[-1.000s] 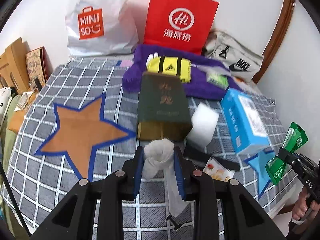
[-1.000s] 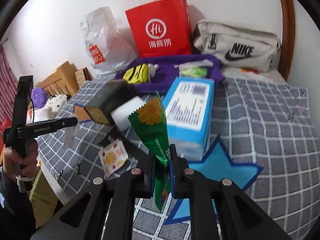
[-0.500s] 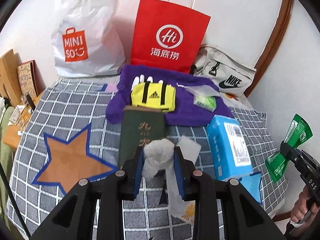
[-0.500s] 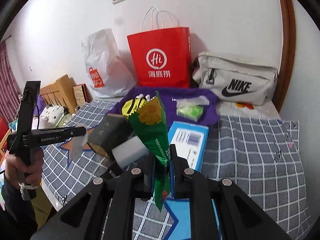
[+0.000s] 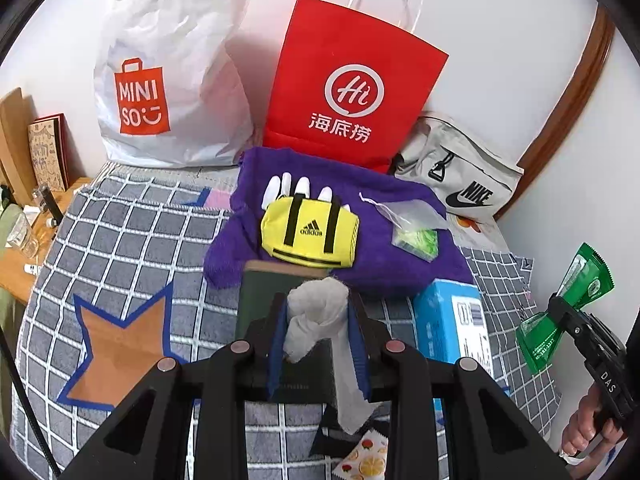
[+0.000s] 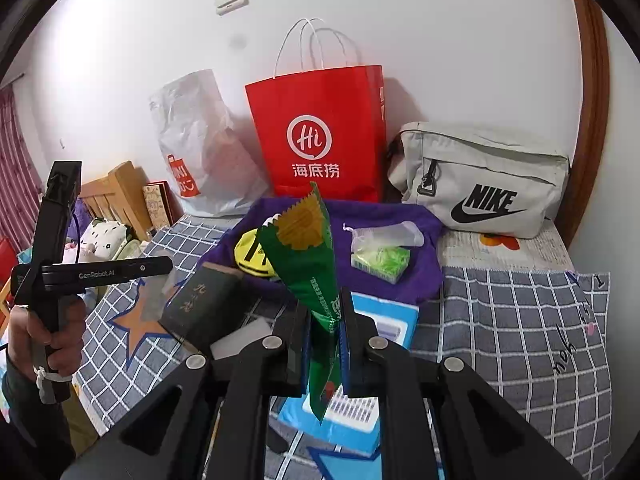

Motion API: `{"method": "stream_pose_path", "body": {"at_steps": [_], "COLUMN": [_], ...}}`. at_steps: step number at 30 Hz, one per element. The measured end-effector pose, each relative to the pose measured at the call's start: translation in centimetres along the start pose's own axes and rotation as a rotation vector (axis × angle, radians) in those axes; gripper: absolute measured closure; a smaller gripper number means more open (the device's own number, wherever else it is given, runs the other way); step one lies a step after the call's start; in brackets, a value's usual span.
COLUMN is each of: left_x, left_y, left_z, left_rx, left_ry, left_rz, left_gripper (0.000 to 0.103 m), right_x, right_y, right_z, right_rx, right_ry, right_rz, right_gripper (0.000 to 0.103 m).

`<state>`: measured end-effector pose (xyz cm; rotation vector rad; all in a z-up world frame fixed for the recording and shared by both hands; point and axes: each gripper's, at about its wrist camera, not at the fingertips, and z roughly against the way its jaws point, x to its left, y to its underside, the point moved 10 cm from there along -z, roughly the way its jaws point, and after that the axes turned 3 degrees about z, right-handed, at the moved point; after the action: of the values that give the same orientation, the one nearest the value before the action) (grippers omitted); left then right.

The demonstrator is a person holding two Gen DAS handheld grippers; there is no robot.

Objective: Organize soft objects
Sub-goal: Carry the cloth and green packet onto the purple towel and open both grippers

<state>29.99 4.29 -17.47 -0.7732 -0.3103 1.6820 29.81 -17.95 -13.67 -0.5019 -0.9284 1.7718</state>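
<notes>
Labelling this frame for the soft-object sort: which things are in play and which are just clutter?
In play:
- white cloth, clamped in left gripper
- green packet, clamped in right gripper
- red paper bag and white plastic bag, possible destinations

Lying about:
- purple towel
- yellow pouch
- dark book
- blue box
- grey Nike bag

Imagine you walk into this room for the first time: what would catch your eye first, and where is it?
The bright red paper bag standing against the wall at the head of the bed, between a white plastic bag and a grey Nike bag. Next, the yellow pouch on the purple cloth before it. Up close, the left gripper clamps a white cloth and the right gripper a green packet.
</notes>
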Motion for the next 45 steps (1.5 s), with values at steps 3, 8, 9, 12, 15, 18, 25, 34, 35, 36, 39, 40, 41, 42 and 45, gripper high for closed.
{"method": "stream_pose_path", "body": {"at_steps": [3,8,9,12,15,18,25,34,35,36,39,40,41,42,45], "left_x": [-0.1,-0.4,-0.4,-0.4,-0.3,-0.1,0.8,1.6,1.5,1.4,1.5,1.5,1.6,1.8,2.0], "left_y": [-0.9,-2.0,-2.2,-3.1,-4.1,-5.3,-7.9,-9.8,-10.1,-10.5,-11.2,-11.5,-11.8,-12.0,-12.4], "left_z": [-0.4,-1.8,-2.3,-3.3,-4.4,-5.5,-8.5,-11.9,-12.1,-12.3,-13.1,-13.4,-13.9,-14.3,-15.7], "left_rx": [-0.006,-0.002,0.003,0.006,0.006,-0.004,-0.024,-0.025,-0.031,-0.038,-0.036,-0.036,-0.033,-0.029,-0.004], "left_ry": [0.003,-0.001,0.002,0.011,0.017,0.018,0.024,0.064,0.078,0.089,0.091,0.095,0.091,0.083,0.066], "left_rz": [-0.001,0.0,0.002,0.007,0.009,0.01,0.029,0.053,0.054,0.056,0.066,0.072,0.081,0.086,0.091], "left_gripper": [0.075,0.075,0.075,0.075,0.075,0.075,0.075,0.075,0.075,0.075,0.075,0.075,0.075,0.075,0.075], "right_x": [-0.5,-1.5,-1.7,-2.5,-3.4,-4.1,-5.3,-7.8,-8.1,-8.3,-8.6,-8.8,-8.8,-8.8,-8.5], "right_y": [-0.6,-1.9,-2.2,-3.2,-4.0,-4.8,-5.6,-4.7,-4.7,-4.7,-4.1,-3.9,-3.6,-3.2,-2.8], "right_z": [-1.0,-3.3,-3.8,-5.5,-7.2,-8.7,-12.4,-16.6,-17.0,-17.4,-18.8,-19.2,-19.6,-20.1,-21.0], "right_rx": [0.006,0.019,0.022,0.03,0.044,0.054,0.089,0.17,0.176,0.185,0.227,0.236,0.252,0.276,0.291], "right_ry": [-0.001,0.001,-0.001,0.01,0.025,0.028,0.039,0.078,0.079,0.08,0.118,0.13,0.129,0.124,0.119], "right_rz": [0.001,0.009,0.008,0.012,0.008,-0.007,-0.002,0.007,0.008,0.013,0.058,0.065,0.068,0.071,0.084], "right_gripper": [0.092,0.092,0.092,0.092,0.092,0.092,0.092,0.092,0.092,0.092,0.092,0.092,0.092,0.092,0.09]}}
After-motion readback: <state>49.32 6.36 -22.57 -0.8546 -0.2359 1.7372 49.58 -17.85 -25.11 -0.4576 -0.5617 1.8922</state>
